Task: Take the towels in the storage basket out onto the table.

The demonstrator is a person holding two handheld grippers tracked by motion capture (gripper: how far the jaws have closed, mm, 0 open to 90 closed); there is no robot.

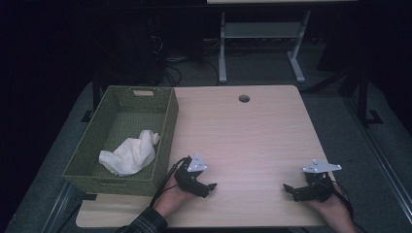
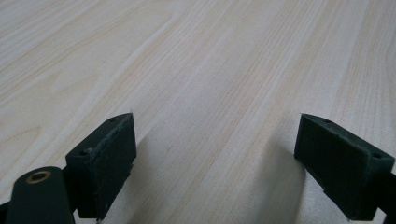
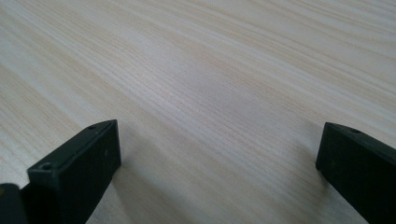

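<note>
A crumpled white cloth (image 1: 130,154) lies inside a green woven basket (image 1: 167,127) at the table's left side. My left gripper (image 1: 210,187) rests low on the wooden table (image 1: 243,141) just right of the basket's near corner, open, jaws pointing right. In the left gripper view the left gripper (image 2: 215,158) has its jaws wide apart over bare wood. My right gripper (image 1: 287,188) sits near the front right, open, jaws pointing left. The right gripper view has the right gripper (image 3: 217,168) spread wide with only table grain between the jaws.
A round cable hole (image 1: 244,98) is near the table's far edge. Behind the table stand a white desk frame (image 1: 257,39) and cables on a dark floor. The basket overhangs the table's left edge.
</note>
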